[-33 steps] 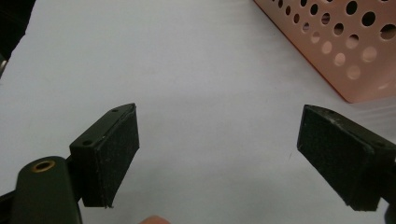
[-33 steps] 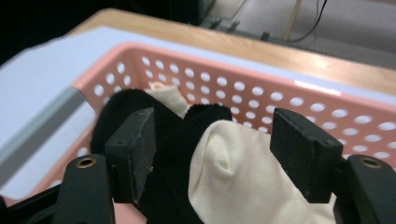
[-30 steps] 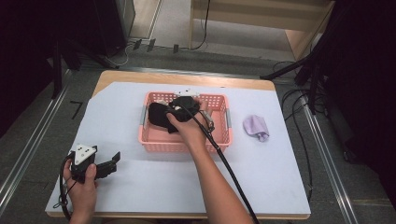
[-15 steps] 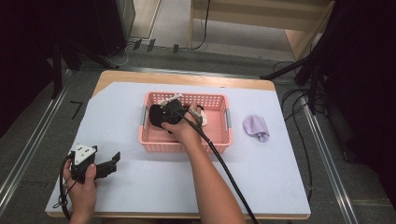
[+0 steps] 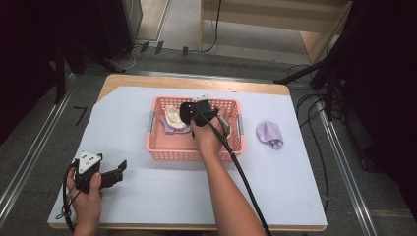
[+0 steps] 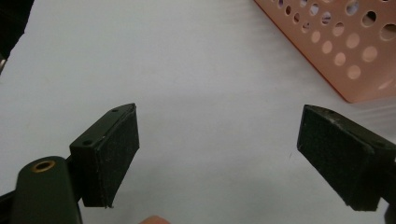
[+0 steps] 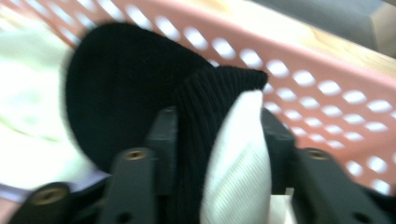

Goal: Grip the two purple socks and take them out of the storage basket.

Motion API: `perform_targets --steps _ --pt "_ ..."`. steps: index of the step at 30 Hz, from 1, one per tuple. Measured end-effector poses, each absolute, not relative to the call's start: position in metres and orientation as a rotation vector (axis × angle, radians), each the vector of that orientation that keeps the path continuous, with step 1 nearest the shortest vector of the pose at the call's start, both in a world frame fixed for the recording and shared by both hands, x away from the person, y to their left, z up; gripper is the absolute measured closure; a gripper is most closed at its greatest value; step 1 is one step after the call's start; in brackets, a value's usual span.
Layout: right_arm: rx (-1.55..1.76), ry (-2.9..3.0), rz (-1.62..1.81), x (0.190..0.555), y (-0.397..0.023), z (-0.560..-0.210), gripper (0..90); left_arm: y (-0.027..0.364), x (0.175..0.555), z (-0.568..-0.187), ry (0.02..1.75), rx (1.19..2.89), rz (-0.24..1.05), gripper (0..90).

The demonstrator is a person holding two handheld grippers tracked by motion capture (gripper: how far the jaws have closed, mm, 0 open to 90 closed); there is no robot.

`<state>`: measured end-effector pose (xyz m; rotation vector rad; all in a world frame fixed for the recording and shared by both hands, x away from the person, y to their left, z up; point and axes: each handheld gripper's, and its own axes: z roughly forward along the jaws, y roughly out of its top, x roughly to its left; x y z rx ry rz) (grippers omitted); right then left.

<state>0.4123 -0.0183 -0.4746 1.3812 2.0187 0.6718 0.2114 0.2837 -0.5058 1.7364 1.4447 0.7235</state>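
Right tool [image 5: 196, 112] is clamped on a black-and-white sock [image 7: 219, 135]; the right gripper view shows both jaws pressed against the ribbed black fabric and the white part beside it. Compared with the frame one second earlier, the right tool has moved from the middle of the pink basket [image 5: 196, 153] toward its far wall, and the black bundle has travelled with it, so the grip is holding. The sock now hangs over the inside of the basket, near the far rim, with pale socks [image 5: 173, 118] lying just beside it to the left on the basket floor. It cannot be determined from the pictures whether the sock is touching the basket floor or is held clear of it. This shift suggests that the placing step is near its end: the sock is already within the basket walls, and opening the jaws is probably the remaining action for this item. Left tool [image 6: 219, 154] rests on the white table [image 5: 295, 196] cover at the near left corner, jaws wide apart and holding nothing; it has not moved over the last second. A lilac sock [image 5: 269, 134] lies on the table well to the right of the basket and is likely the next item to collect.
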Motion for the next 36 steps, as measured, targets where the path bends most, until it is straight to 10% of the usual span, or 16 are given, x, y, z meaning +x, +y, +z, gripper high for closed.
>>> perform_targets --steps 3,8,14,26,31,36 --pt "1.306 1.96 0.805 0.406 -0.013 -0.465 44.0 0.284 0.212 -0.506 1.447 1.732 0.726 14.0" --pt "1.238 2.082 1.184 0.387 0.014 -0.448 73.7 0.284 0.212 -0.506 1.447 1.733 0.725 13.9" --pt "1.132 2.427 0.994 0.392 0.04 -0.47 84.0 0.284 0.211 -0.506 1.448 1.728 0.726 13.9" --pt "1.035 2.538 0.797 0.393 0.054 -0.492 51.6 0.284 0.211 -0.506 1.45 1.727 0.726 13.9" --pt "1.039 2.481 0.707 0.393 0.051 -0.486 85.5 0.284 0.211 -0.506 1.451 1.728 0.727 14.0" --pt "1.02 2.454 0.999 0.387 0.043 -0.468 86.3 0.284 0.211 -0.506 1.449 1.73 0.725 14.0"
